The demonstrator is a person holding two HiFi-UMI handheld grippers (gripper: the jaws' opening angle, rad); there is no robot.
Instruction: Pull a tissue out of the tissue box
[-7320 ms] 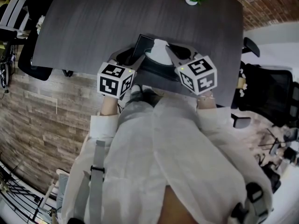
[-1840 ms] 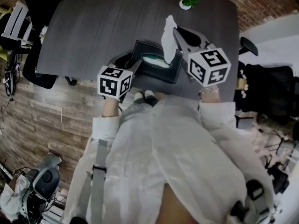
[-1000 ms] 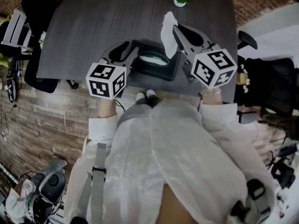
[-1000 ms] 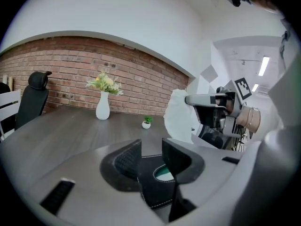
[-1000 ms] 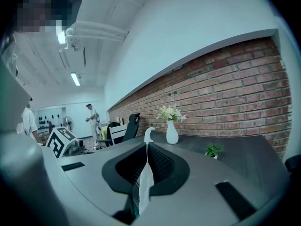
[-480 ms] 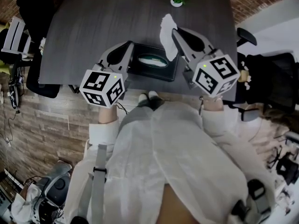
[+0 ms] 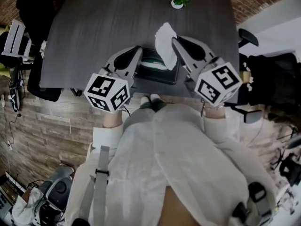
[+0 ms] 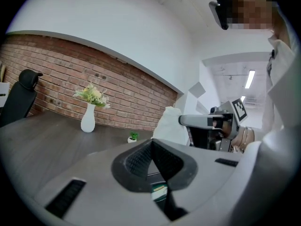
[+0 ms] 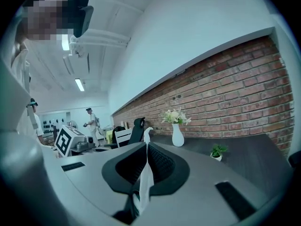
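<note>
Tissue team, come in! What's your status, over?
Right gripper shut on the tissue, held over the tissue box. Left gripper shut, empty. Nothing in the way. Over.

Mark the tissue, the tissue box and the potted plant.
tissue [image 7: 165, 44], head view, middle of the sheet
tissue box [image 7: 157, 75], head view, dark near edge
potted plant [image 7: 178, 0], head view, green leaves

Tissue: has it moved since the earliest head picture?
Yes. Then the tissue sat in the opening of the tissue box; now the right gripper holds it lifted above the box, toward the potted plant.
</note>
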